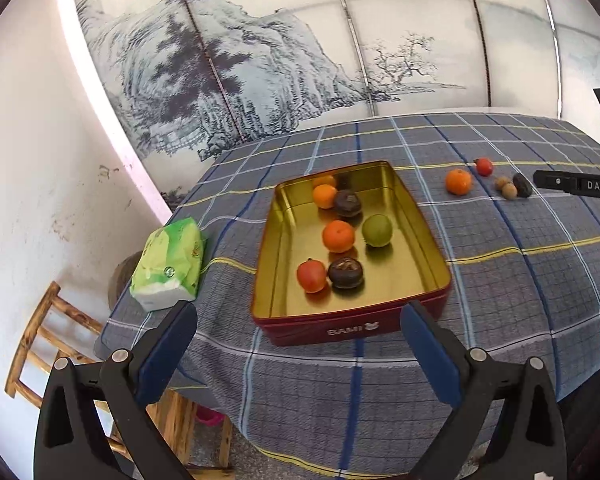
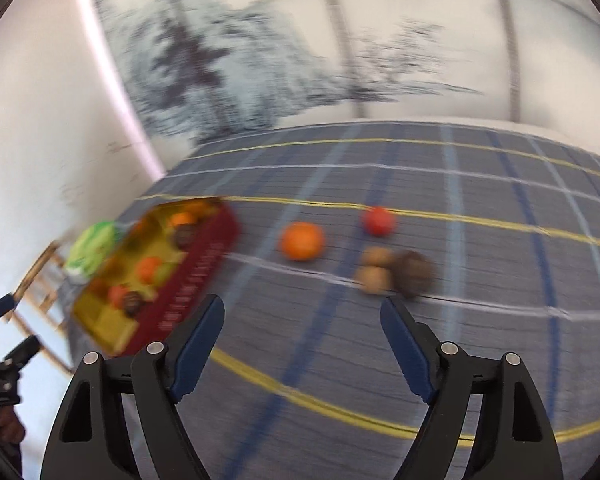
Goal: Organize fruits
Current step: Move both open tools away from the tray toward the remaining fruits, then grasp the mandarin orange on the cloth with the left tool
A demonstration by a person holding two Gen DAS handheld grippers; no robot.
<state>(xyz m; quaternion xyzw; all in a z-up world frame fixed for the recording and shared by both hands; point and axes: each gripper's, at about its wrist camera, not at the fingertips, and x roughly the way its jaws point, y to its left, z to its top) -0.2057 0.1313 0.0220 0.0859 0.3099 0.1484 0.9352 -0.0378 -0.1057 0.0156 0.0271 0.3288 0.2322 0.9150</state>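
In front of me the table is covered with a checked tablecloth (image 1: 500, 280), grey-blue with white, dark blue and yellow lines. Near its left edge lies a green pack of tissues (image 1: 170, 266), with white paper showing at its near end. Behind the table I see a wall painting (image 1: 240, 72) of mountains and trees in grey ink, on pale panels. To the left the white wall (image 1: 40, 168) has some dark marks. Below the table edge stands a wooden chair (image 1: 44, 344), I think, and something pink (image 1: 209, 416) lies on the floor.
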